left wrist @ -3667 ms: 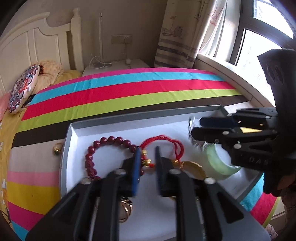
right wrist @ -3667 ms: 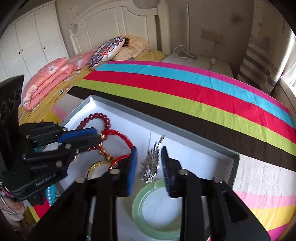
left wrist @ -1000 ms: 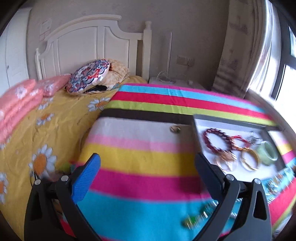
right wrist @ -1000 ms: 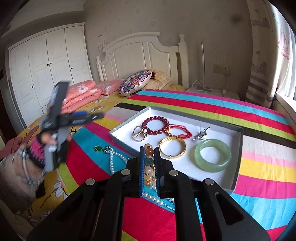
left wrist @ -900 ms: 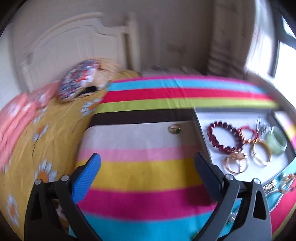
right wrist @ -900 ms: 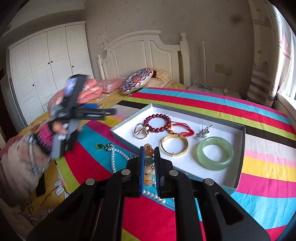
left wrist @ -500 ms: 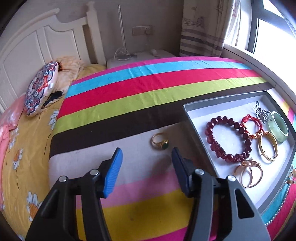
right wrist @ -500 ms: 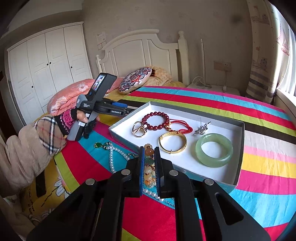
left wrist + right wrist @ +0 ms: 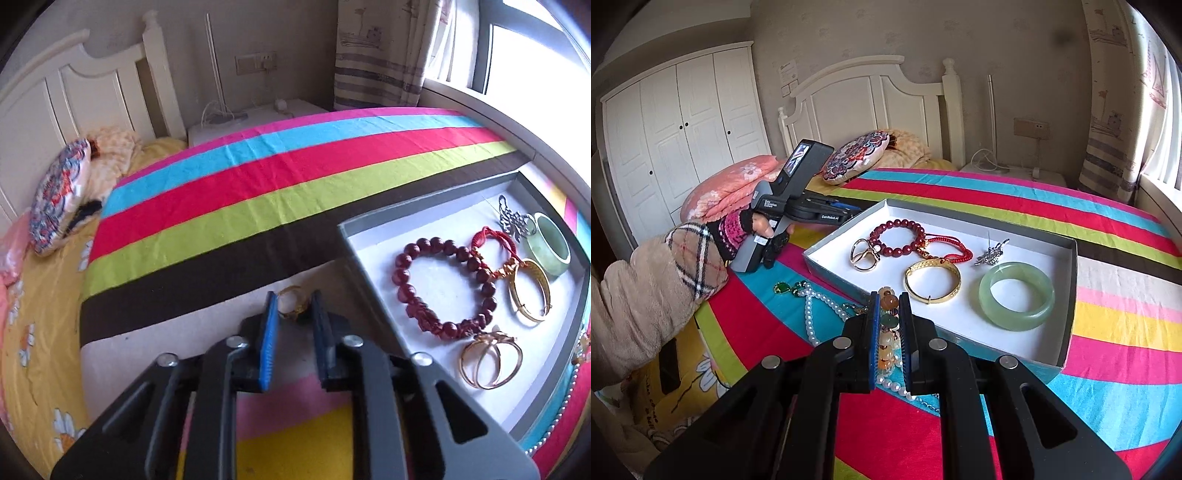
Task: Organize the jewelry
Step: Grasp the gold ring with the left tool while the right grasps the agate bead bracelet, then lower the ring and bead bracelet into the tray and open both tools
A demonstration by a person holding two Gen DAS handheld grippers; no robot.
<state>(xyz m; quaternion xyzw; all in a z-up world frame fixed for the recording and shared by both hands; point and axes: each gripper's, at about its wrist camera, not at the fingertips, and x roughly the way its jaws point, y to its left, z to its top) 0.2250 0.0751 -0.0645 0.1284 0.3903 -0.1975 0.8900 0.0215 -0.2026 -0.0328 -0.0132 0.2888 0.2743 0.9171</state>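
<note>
Lying on the striped bedspread (image 9: 229,192), the grey tray (image 9: 354,254) serves as reference. Just outside its left wall, a gold ring (image 9: 291,302) with a green stone sits on the pale stripe. The left gripper (image 9: 294,303) has just been closing; its pads now clamp that ring between them. Inside the tray: a dark red bead bracelet (image 9: 443,284), a red cord bracelet (image 9: 495,240), a gold bangle (image 9: 532,291), a green jade bangle (image 9: 550,243), a silver brooch (image 9: 515,221) and a gold double ring (image 9: 491,360). Against the tray's near wall, the right gripper (image 9: 888,295) is pressed together on a multicoloured bead bracelet (image 9: 888,325), with a pearl necklace (image 9: 812,314) beside it.
</note>
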